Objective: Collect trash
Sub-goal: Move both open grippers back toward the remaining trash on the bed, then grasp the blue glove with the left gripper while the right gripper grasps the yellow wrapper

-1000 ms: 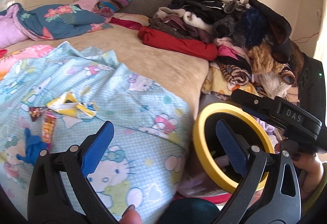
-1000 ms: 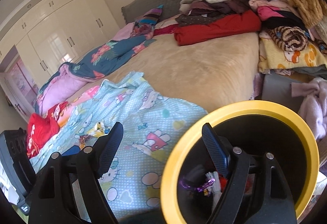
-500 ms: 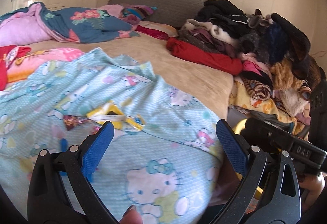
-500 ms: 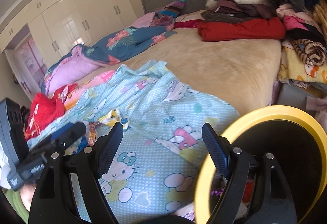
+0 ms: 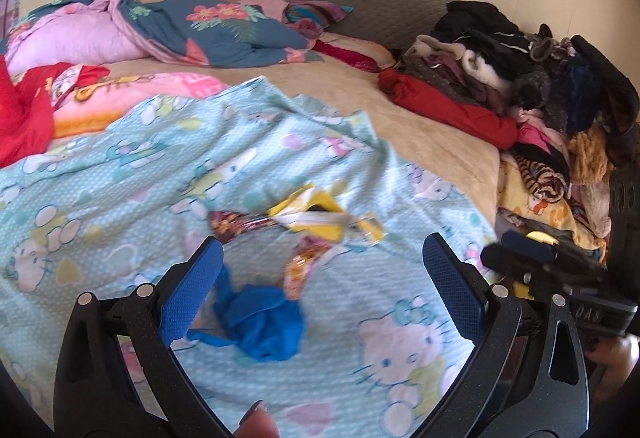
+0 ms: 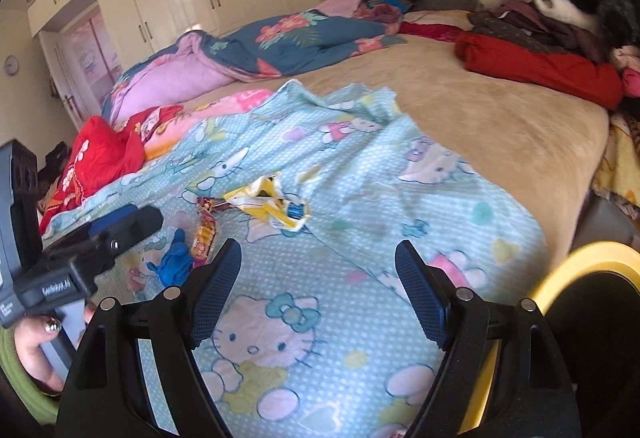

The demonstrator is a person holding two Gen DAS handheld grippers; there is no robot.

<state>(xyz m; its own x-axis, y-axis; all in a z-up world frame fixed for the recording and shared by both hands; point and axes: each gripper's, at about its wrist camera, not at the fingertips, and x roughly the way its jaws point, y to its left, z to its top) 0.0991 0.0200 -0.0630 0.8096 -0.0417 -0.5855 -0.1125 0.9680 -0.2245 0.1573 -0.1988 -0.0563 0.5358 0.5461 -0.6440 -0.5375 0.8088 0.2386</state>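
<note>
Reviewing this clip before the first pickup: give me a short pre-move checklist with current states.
1. Left tool open, nothing between its fingers: ok.
2. Right tool open, nothing held: ok.
3. Trash in view on the light blue sheet: blue crumpled piece, yellow wrapper, orange wrapper: ok.
4. Blue crumpled piece lies just ahead of the left tool, not touched: ok.
5. Yellow-rimmed bin beside the bed, opening clear: cannot tell, mostly out of frame.
</note>
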